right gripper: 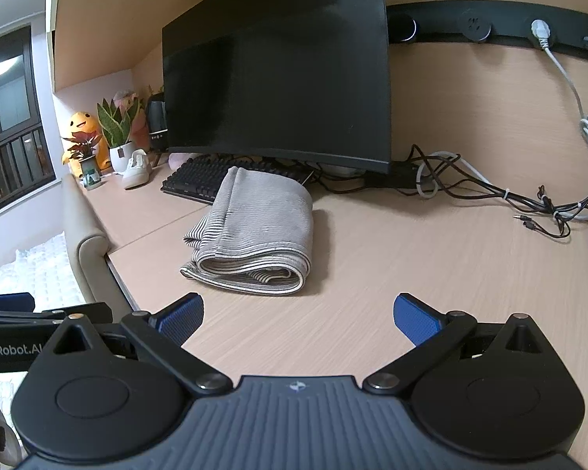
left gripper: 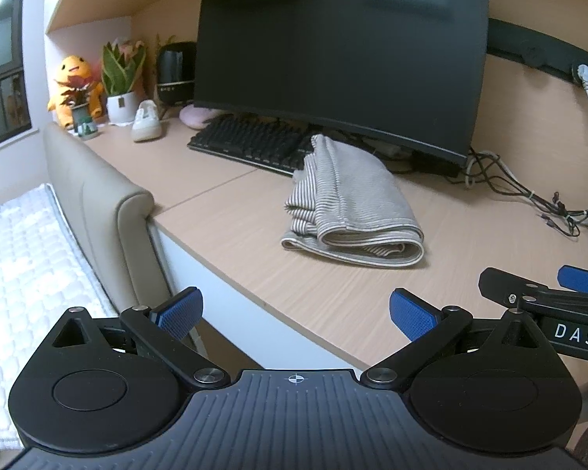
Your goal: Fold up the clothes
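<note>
The folded grey-and-white striped cloth garment [left gripper: 352, 203], lying mid-tabletop [left gripper: 470, 243], looks soft and light, best pinched at its thick front hem by the released, empty left gripper [left gripper: 294, 313] and right gripper [right gripper: 298, 315].

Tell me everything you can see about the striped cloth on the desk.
The striped cloth is grey with thin pale stripes and a light hem, a soft knit by its look. It lies folded in several layers on the wooden desk, its far end on or against the black keyboard under the monitor. Neither the left gripper nor the right gripper touches it; both are open.
</note>
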The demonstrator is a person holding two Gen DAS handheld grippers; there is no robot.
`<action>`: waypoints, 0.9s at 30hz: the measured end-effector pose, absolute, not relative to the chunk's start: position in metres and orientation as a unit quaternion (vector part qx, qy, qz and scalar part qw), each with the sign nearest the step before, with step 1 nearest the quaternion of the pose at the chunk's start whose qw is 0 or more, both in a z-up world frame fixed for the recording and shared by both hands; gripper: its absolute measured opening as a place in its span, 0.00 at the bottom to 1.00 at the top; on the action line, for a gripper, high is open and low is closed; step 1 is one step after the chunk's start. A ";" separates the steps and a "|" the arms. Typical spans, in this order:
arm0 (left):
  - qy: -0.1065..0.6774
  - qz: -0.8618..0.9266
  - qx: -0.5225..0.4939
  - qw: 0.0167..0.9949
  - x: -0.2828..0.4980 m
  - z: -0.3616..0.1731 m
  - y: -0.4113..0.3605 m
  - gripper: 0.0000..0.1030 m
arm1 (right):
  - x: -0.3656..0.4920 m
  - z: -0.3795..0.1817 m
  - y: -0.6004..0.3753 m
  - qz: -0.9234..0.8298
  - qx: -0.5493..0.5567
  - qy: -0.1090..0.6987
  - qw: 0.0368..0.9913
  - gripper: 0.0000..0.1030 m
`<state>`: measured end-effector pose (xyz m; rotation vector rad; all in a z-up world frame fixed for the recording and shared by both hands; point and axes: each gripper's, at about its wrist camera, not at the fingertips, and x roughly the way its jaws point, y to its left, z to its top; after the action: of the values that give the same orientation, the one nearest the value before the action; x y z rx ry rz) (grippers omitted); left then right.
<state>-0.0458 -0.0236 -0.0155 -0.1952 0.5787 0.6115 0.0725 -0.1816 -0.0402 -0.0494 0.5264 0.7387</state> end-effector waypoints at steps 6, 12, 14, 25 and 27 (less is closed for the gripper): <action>0.283 0.300 -0.098 0.906 -0.049 -0.017 -0.021 1.00 | 0.071 -0.042 -0.177 0.359 -0.027 0.258 0.897 1.00; 0.285 0.303 -0.100 0.904 -0.051 -0.019 -0.020 1.00 | 0.070 -0.043 -0.173 0.359 -0.028 0.262 0.895 1.00; 0.287 0.302 -0.100 0.904 -0.051 -0.019 -0.020 1.00 | 0.070 -0.044 -0.173 0.358 -0.028 0.263 0.895 1.00; 0.291 0.296 -0.100 0.904 -0.046 -0.021 -0.018 1.00 | 0.073 -0.046 -0.173 0.353 -0.027 0.267 0.896 1.00; 0.290 0.296 -0.098 0.905 -0.045 -0.021 -0.019 1.00 | 0.074 -0.046 -0.174 0.353 -0.027 0.267 0.896 1.00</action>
<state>-0.0454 -0.0193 -0.0212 -0.2032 0.5999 0.6108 0.0739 -0.1739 -0.0459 -0.0549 0.5529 0.7307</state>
